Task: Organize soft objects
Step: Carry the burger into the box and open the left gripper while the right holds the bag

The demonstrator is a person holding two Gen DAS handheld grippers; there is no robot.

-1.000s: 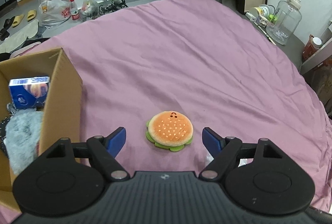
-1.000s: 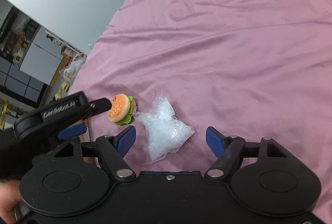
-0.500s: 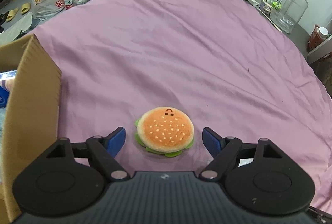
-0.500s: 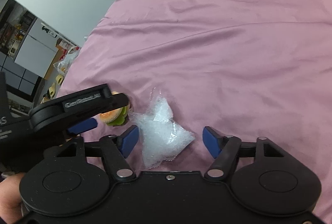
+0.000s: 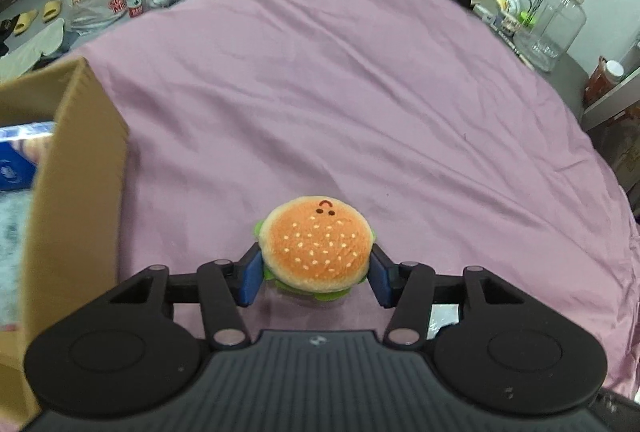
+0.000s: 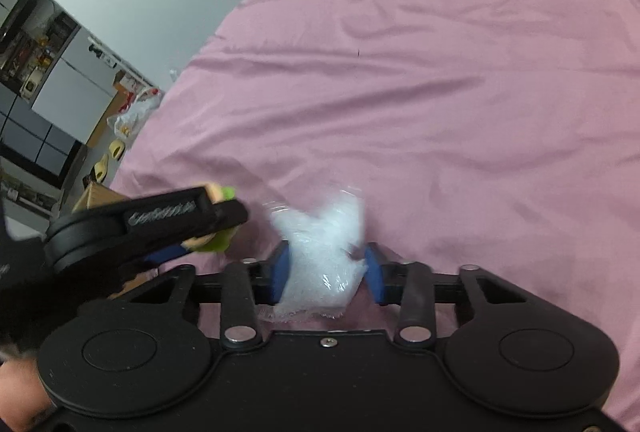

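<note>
Clear plastic jug [image 5: 554, 24] on side surface; white plastic bags [image 5: 96, 4] and yellow slippers [image 5: 38, 17] on floor.

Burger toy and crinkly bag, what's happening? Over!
Left gripper shut on burger plush. Right gripper shut on clear plastic bag. Cardboard box close left, path clear.

My bed [image 5: 360, 80] is covered by a wrinkled pink sheet [image 6: 440, 104]. On it, near the edge closest to me, sit a burger plush [image 5: 316, 244] and a clear bag [image 6: 324, 252]; a box [image 5: 76, 192] stands at its left edge.
</note>
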